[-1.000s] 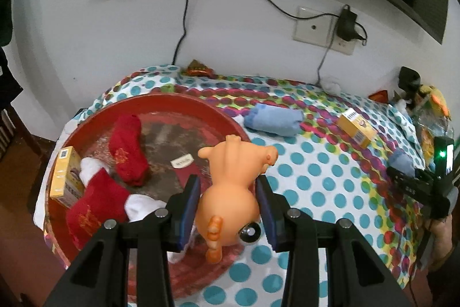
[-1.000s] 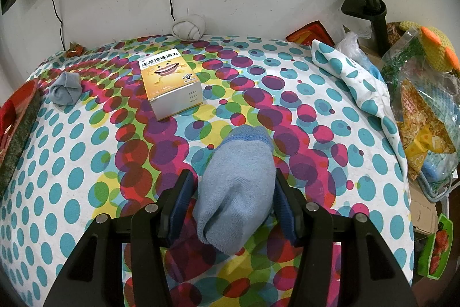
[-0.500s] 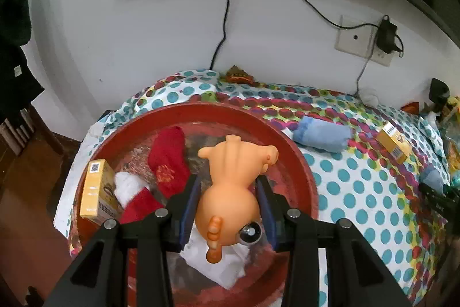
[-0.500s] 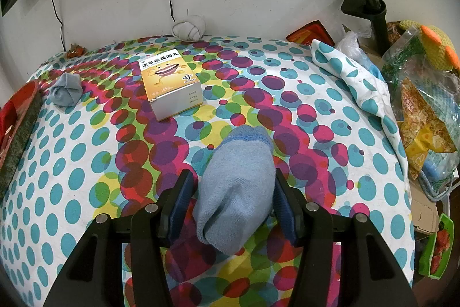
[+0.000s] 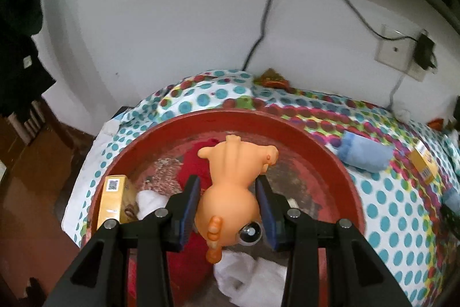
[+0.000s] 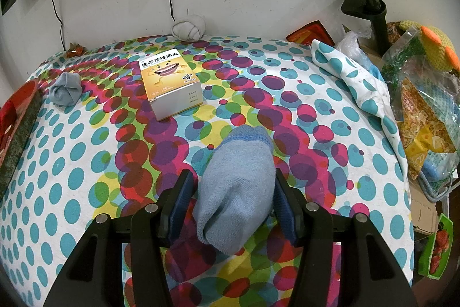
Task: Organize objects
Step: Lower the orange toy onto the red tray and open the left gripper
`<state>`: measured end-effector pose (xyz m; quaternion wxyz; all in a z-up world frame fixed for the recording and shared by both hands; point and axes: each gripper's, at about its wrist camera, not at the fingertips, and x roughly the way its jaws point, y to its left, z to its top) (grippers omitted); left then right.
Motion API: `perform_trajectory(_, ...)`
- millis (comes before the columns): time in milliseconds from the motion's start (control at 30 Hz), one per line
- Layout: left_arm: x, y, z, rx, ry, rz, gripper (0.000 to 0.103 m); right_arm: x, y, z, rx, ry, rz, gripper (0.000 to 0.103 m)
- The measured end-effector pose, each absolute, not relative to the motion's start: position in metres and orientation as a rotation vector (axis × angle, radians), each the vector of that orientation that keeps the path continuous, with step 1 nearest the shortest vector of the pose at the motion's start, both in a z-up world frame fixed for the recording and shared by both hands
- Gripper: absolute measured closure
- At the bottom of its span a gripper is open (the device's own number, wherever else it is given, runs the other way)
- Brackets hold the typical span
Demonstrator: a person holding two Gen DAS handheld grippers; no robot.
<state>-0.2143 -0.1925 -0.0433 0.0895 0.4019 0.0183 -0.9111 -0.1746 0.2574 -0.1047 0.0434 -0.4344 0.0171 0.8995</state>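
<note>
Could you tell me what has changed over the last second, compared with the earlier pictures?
The left gripper, clamped throughout on the orange toy, has carried it leftward from the edge of the red tray to above the tray's middle. Nothing was picked up or let go. The right gripper has not moved and still brackets the blue sock on the dotted cloth; the yellow box stayed put.

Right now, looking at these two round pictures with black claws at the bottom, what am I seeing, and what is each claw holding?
No robot here: a person holds a two-finger gripper in each hand, with a fisheye camera on each looking along the fingers. In the left view, the left gripper clamps an orange toy figure above a red tray containing red socks and a yellow box. In the right view, the right gripper brackets a blue sock on the polka-dot cloth; its grip looks closed. Another yellow box lies beyond.
</note>
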Motion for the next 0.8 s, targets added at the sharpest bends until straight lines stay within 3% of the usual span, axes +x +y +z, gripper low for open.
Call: perform_trajectory(800,-0.261,-0.261,-0.074,1.246,0.11,-2.563,0.062,-0.176,0.254,-0.104,-1.326,0.05,2.74,0.049)
